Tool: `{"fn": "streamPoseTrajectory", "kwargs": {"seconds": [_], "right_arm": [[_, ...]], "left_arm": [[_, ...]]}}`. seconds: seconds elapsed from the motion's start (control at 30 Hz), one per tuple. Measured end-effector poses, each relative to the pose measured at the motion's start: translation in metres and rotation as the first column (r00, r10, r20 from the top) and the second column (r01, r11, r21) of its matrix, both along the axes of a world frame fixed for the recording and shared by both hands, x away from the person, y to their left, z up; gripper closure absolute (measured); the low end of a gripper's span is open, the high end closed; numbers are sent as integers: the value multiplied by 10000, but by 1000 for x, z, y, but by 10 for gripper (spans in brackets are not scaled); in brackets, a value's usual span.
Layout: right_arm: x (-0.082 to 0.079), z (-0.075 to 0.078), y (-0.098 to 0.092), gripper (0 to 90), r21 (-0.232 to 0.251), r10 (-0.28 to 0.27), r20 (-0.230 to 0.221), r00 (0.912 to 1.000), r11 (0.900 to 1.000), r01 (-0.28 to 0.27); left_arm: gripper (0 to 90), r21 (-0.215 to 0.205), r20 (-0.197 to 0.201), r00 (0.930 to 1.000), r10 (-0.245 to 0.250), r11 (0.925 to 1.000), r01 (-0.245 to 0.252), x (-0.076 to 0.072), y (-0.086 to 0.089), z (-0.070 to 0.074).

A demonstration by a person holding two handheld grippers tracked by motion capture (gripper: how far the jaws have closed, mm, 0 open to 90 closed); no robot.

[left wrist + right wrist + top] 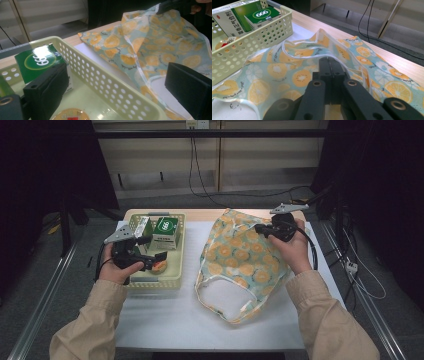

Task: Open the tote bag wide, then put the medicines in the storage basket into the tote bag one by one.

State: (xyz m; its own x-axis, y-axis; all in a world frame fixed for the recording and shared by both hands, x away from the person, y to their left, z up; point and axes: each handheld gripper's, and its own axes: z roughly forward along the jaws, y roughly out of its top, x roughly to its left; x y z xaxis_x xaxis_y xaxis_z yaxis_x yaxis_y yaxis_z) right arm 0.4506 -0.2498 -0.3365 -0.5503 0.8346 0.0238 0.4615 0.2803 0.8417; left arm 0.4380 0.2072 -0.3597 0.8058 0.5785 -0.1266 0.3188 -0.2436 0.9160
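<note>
Bag mouth (220, 296) lies open at 6 o'clock on table (165, 320). Right claw (263, 229) clamped on bag fabric at 1 o'clock; hold to be kept high. Left claw (159, 261) spread wide over basket (172, 281) at 9 o'clock, round tin (70, 115) below jaws; to be gripped squarely before lift.

High view looks down; claw views closely share the bag (240, 255).
</note>
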Motion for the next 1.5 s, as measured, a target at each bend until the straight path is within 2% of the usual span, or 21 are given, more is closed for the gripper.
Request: {"fn": "streamPoseTrajectory", "kwargs": {"seconds": [0.13,0.27,0.3,0.5,0.7,0.73,0.93,1.03,1.07,1.1,1.13,1.17,1.2,1.23,1.27,1.33,1.37,1.4,1.43,1.47,1.5], "right_arm": [[0,0,1,900,-9,64,-18,10000,10000,-64],[0,-2,2,900,34,119,-18,9999,9999,-119],[-1,-3,2,900,-11,149,-37,9999,9999,-149],[0,-4,0,900,29,108,-72,9999,9999,-108],[1,-6,-1,900,39,69,-128,9999,10000,-69],[1,-6,-1,900,47,72,-129,9999,10000,-71],[2,-6,-1,900,21,92,-161,9998,10000,-92],[2,-8,-1,900,-53,115,-209,9997,9999,-116],[2,-8,-1,900,-49,140,-197,9997,9999,-141],[2,-7,-1,900,-44,150,-199,9997,9999,-151],[2,-7,-1,900,-51,172,-184,9997,9998,-173],[2,-7,-1,900,-55,179,-183,9997,9998,-180],[2,-7,-1,900,-52,175,-193,9997,9998,-176],[3,-8,-1,900,-62,168,-202,9997,9998,-169],[3,-8,-1,900,-57,164,-222,9996,9998,-166],[3,-9,-1,900,-78,173,-253,9995,9998,-175],[3,-9,-1,900,-85,176,-247,9995,9998,-178],[3,-9,-1,900,-79,186,-247,9995,9998,-188],[3,-9,0,900,-69,208,-247,9995,9998,-210],[3,-9,0,900,-52,204,-228,9995,9998,-206],[3,-9,1,900,-29,206,-242,9995,9998,-206]], "left_arm": [[49,447,-71,10000,46,9990,-43,9,-2,-4],[54,669,-175,9997,158,9977,-146,18,-3,-9],[53,665,-312,9993,194,9976,-173,20,-3,-10],[57,936,-284,9993,246,9954,-218,28,-5,-15],[58,1009,-497,9984,286,9946,-235,33,-5,-18],[59,1269,-406,9989,250,9917,-197,34,-6,-17],[73,1783,-278,9995,165,9839,-113,43,-8,-15],[78,2019,-521,9985,143,9794,-35,47,-6,-22],[78,2200,-628,9980,104,9755,37,49,-5,-24],[80,2404,-538,9981,298,9705,-160,50,-5,-28],[76,2374,-740,9972,59,9713,119,52,-5,-30],[74,2521,-824,9966,-71,9673,278,53,-5,-32],[83,2746,-733,9972,107,9615,99,53,-8,-35],[81,2825,-966,9952,-167,9583,435,54,-9,-38],[80,3159,-916,9958,-94,9480,380,54,-11,-40],[86,3435,-1214,9919,-367,9360,767,56,-14,-46],[85,3476,-1335,9907,-242,9350,697,56,-15,-49],[86,3689,-1327,9908,-258,9266,735,57,-16,-50],[69,3806,-1180,9929,-134,9229,577,56,-17,-51],[69,3715,-1257,9919,-198,9261,656,56,-18,-51],[66,3771,-1209,9925,-161,9242,609,57,-18,-51]]}}
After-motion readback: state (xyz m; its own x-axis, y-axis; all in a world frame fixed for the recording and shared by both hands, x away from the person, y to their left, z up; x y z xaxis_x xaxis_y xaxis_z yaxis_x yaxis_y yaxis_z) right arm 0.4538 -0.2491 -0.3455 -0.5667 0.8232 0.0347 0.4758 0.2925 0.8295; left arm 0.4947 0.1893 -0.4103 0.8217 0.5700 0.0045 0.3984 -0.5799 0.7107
